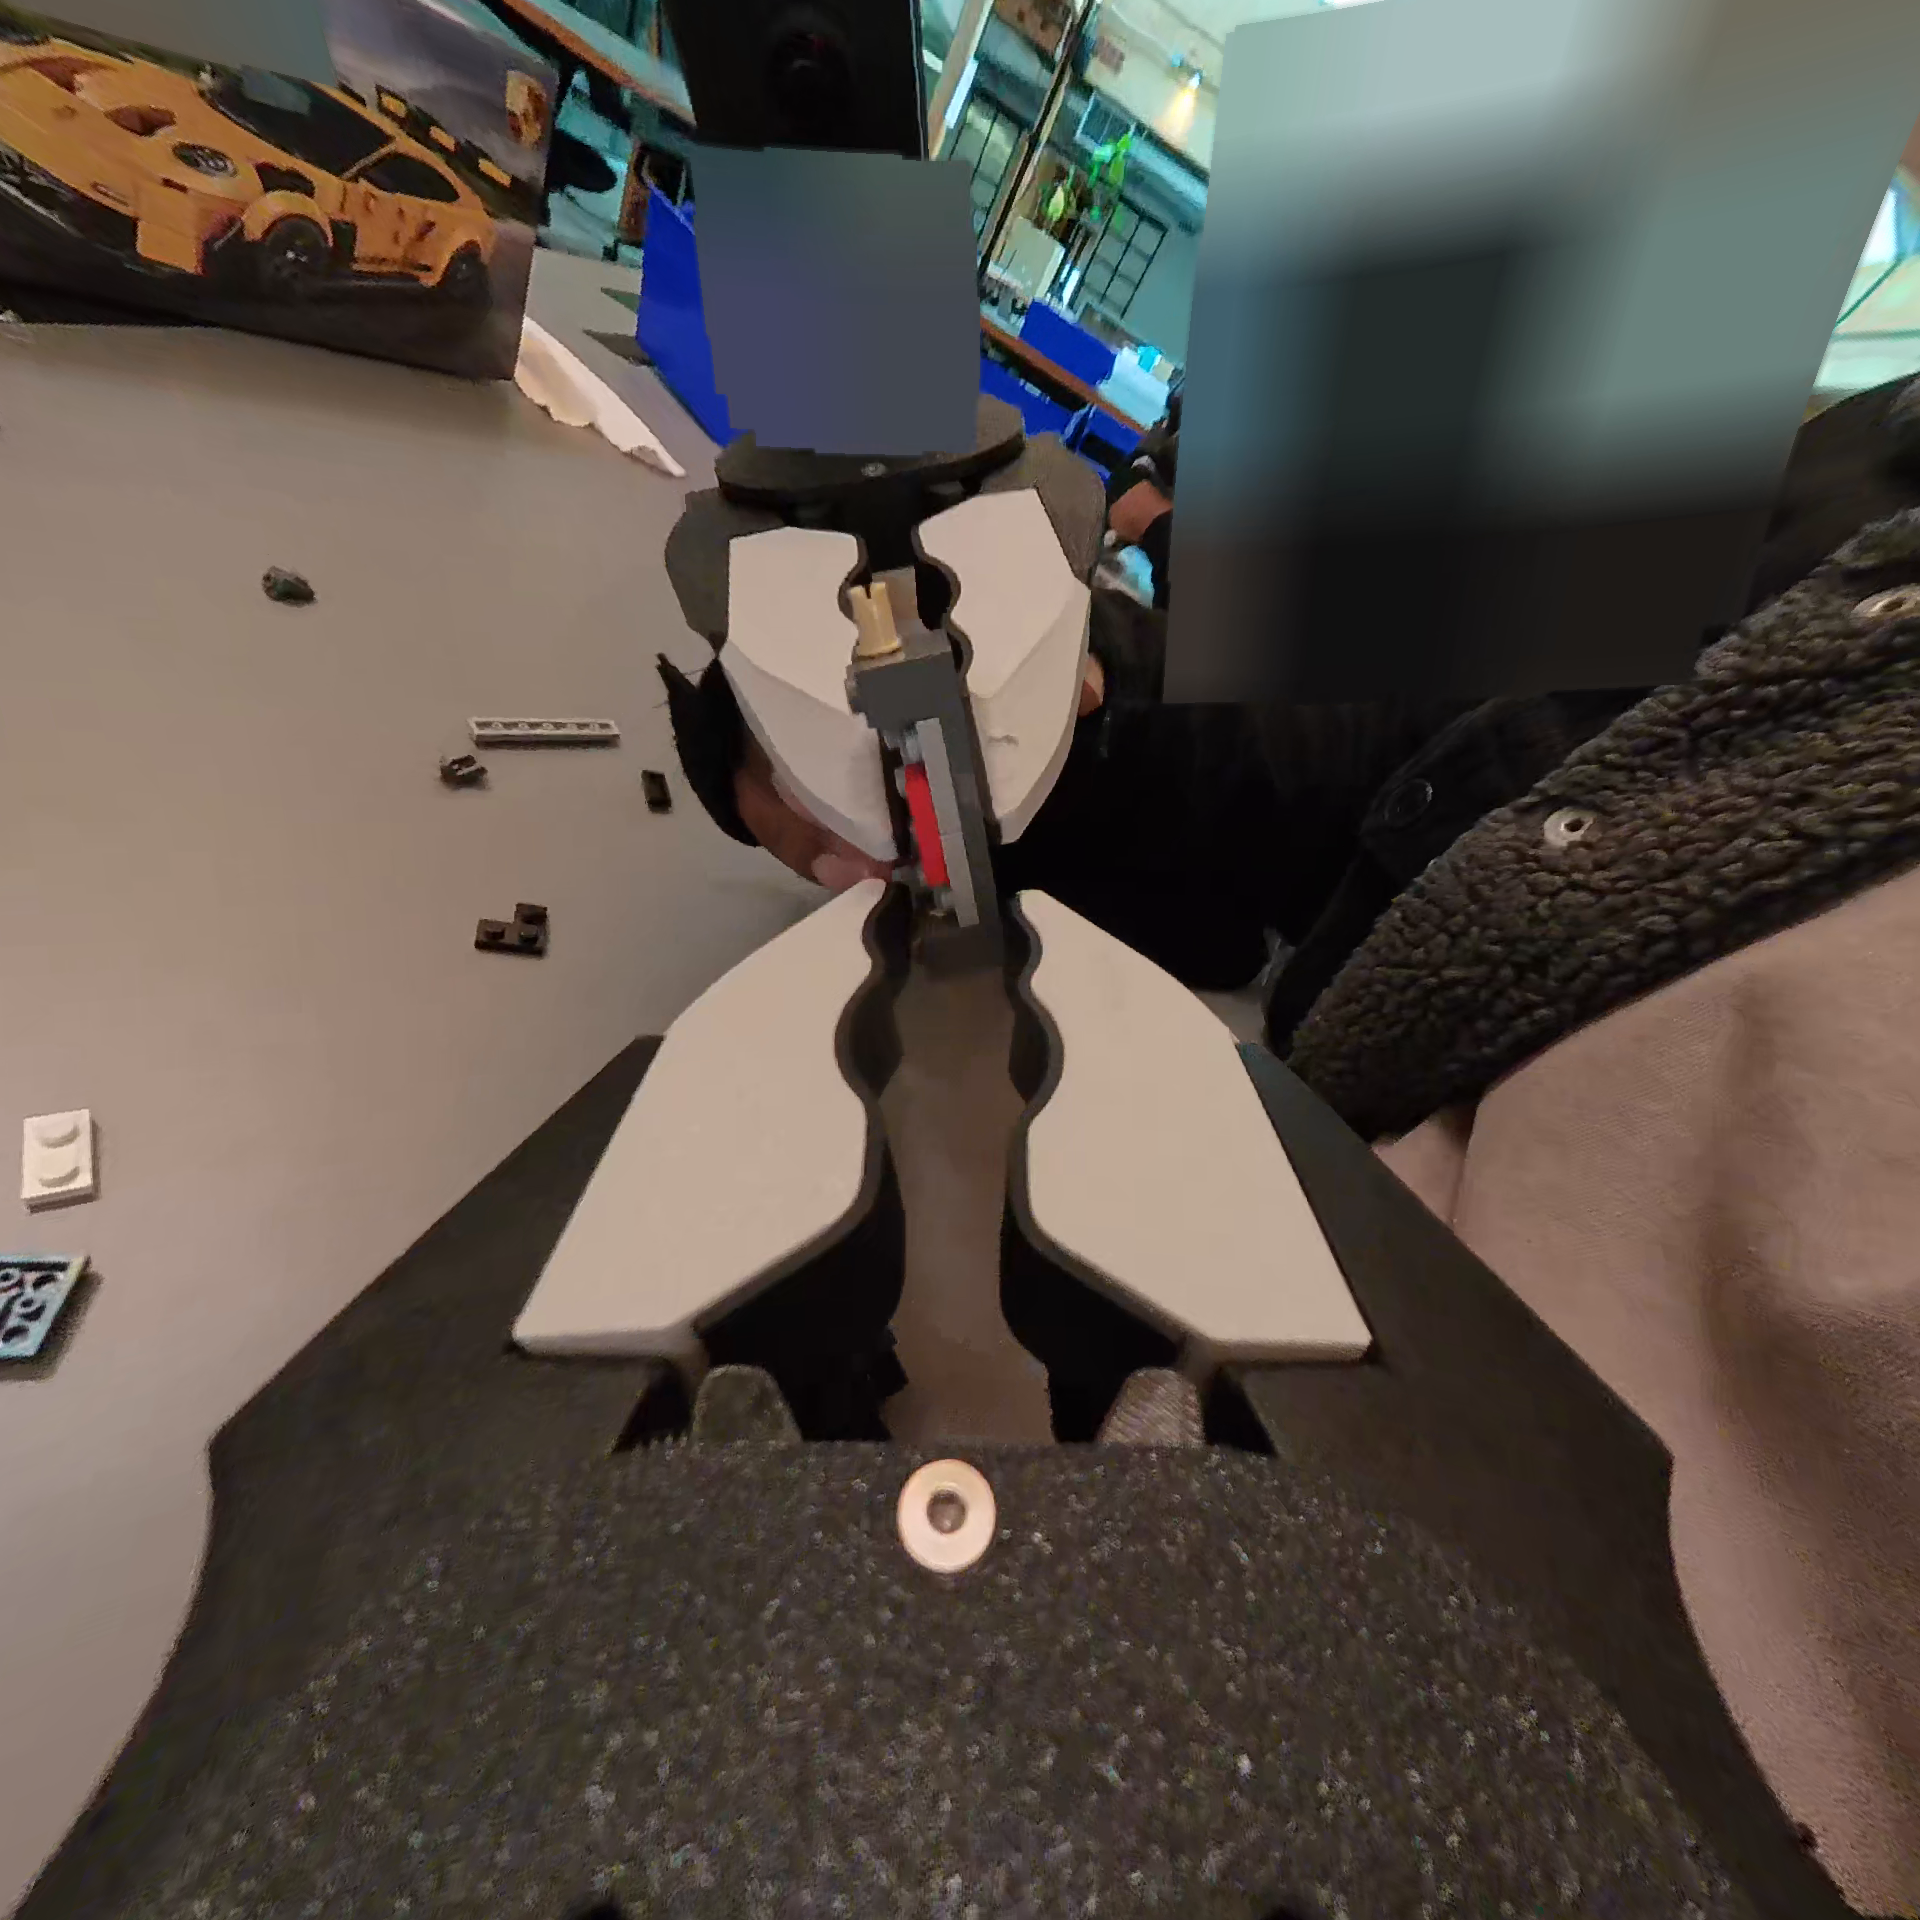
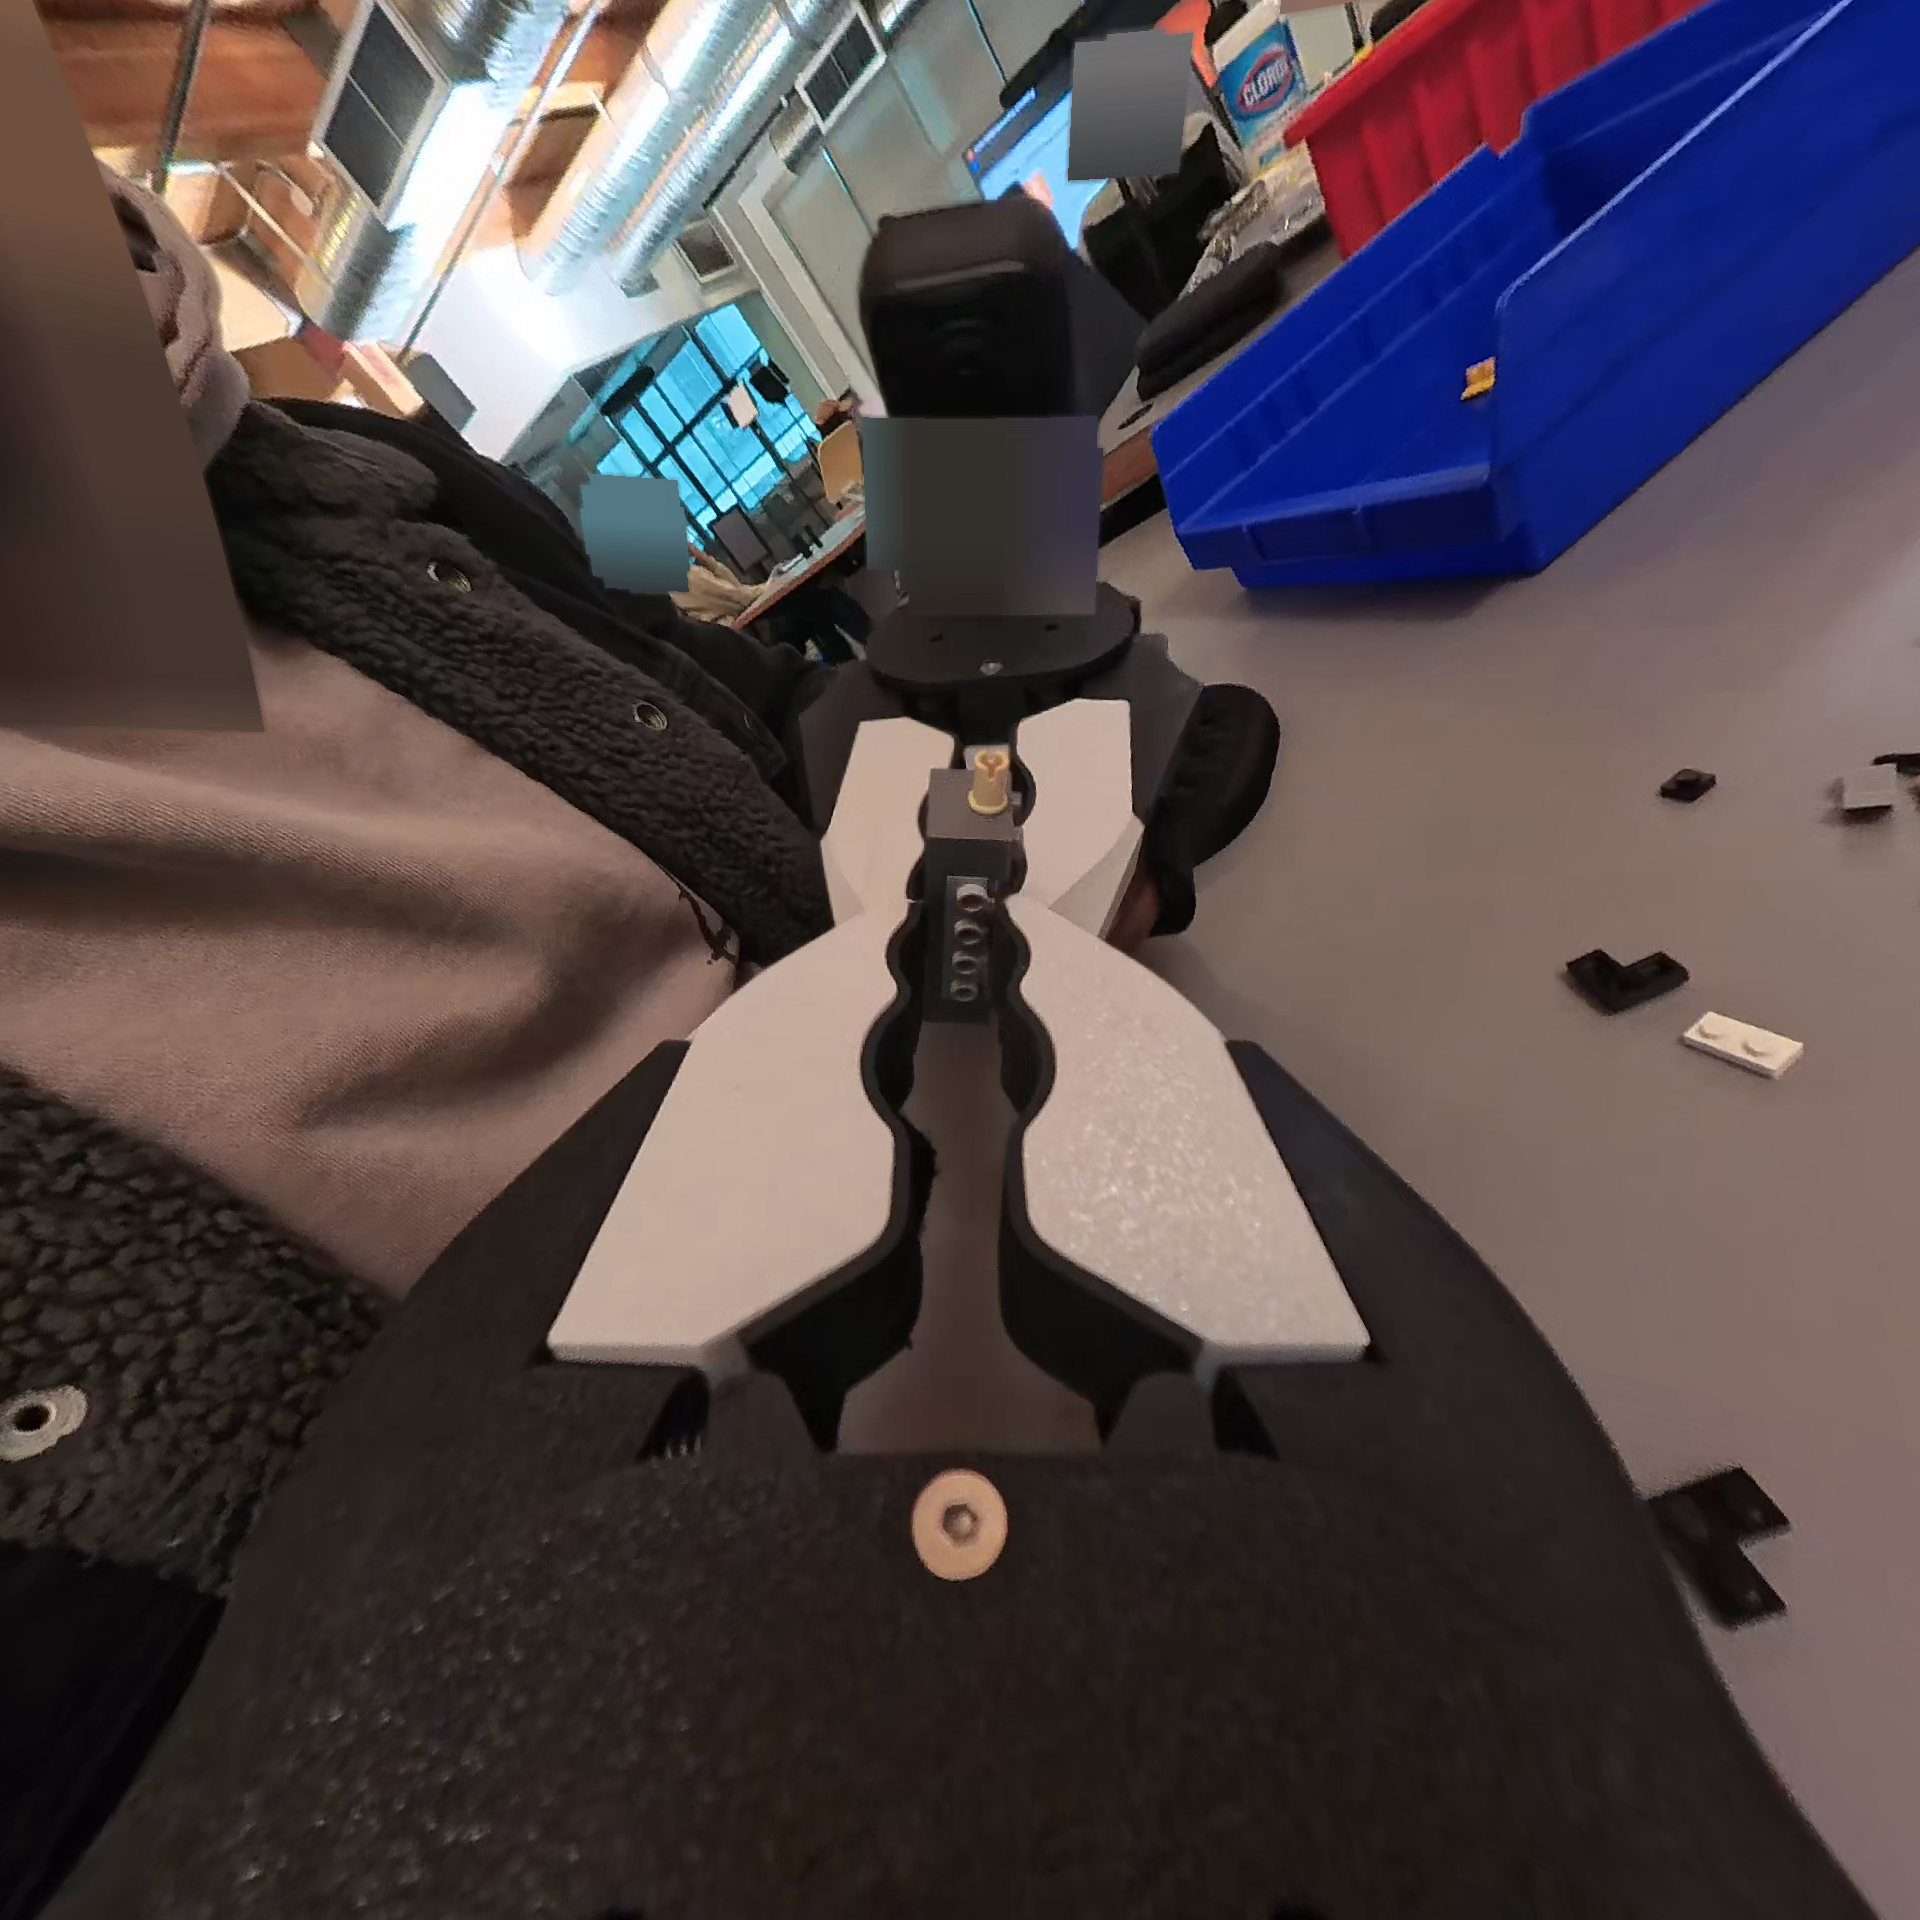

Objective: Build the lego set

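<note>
left hand-held gripper (image 1: pixel 940 914): closing narrow on the near end of the dark grey lego sub-assembly w/ a red brick in it (image 1: pixel 928 774), tips pinching it, held up off the bench

right hand-held gripper (image 2: pixel 956 987): also squeezing in on that same grey build (image 2: pixel 964 935), gripping the opposite end, so both are facing each other nose to nose

build: sitting in the air btwn the two, a tan peg (image 1: pixel 873 618) sticking out of the dark grey block end, row of studs showing in the right wrist view

bench (image 1: pixel 260 883): grey, carrying loose bits, i.e. a long grey studded plate (image 1: pixel 543 730), a black L-shaped plate (image 1: pixel 512 930), a white 2-stud plate (image 1: pixel 59 1156), few small black pieces nearby

bg: lego box w/ a yellow car pic (image 1: pixel 260 197) lying at the far left, blue plastic bin (image 2: pixel 1538 343) on the bench in the right wrist view

person: sitting close, in a grey top & dark fleece jacket (image 1: pixel 1621 831)
</note>
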Demonstrator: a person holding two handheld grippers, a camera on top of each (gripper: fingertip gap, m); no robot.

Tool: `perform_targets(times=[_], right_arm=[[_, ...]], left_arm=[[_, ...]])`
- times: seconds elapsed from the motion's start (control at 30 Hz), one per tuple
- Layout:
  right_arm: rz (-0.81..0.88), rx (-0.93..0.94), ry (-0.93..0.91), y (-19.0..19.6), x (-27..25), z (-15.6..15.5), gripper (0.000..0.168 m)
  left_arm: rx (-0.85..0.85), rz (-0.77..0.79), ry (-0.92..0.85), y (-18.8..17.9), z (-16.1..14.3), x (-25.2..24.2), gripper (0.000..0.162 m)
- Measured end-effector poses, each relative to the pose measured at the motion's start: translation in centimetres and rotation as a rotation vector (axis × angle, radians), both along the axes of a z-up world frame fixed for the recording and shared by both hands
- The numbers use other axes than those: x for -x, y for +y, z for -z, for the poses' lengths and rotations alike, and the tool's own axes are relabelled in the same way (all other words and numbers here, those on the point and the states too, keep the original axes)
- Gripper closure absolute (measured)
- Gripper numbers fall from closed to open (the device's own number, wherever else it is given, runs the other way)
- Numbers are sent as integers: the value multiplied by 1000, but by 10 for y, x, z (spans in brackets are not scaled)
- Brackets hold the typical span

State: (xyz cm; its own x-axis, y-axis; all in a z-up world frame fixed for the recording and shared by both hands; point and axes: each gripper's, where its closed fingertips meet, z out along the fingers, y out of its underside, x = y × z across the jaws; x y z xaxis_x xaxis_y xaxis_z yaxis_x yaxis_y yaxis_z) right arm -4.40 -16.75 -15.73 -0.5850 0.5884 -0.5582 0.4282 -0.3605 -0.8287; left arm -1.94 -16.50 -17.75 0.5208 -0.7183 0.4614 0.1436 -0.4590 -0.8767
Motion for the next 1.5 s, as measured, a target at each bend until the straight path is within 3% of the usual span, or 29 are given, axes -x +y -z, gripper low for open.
perform_targets(times=[0.6, 0.67, 0.77, 0.93, 1.1, 1.27, 1.33, 1.4, 1.5], right_arm=[[19, -57, 16, 0, 0, 7, 157], [30, -58, 12, 4, 0, 9, 157], [62, -59, -29, 15, 0, 15, 157], [78, -56, -151, 26, -1, 36, 156], [85, -59, -175, 28, -1, 40, 156], [97, -55, -175, 32, -2, 39, 156], [100, -38, -171, 32, -2, 38, 156], [106, -25, -153, 32, -2, 34, 156], [102, 55, 2, 28, -1, 7, 156]], left_arm=[[43, 10, -16, 2, 10, -1, 146], [55, -8, 5, 5, 13, 5, 134], [98, -30, 155, 5, 26, 21, 113], [233, -54, 593, -13, 68, 51, 90], [320, -45, 791, -28, 93, 43, 69], [285, -77, 883, -18, 106, 39, 82], [274, -79, 881, -16, 103, 40, 78], [224, -102, 767, -9, 84, 40, 78], [130, -122, 419, 3, 37, 31, 103]])
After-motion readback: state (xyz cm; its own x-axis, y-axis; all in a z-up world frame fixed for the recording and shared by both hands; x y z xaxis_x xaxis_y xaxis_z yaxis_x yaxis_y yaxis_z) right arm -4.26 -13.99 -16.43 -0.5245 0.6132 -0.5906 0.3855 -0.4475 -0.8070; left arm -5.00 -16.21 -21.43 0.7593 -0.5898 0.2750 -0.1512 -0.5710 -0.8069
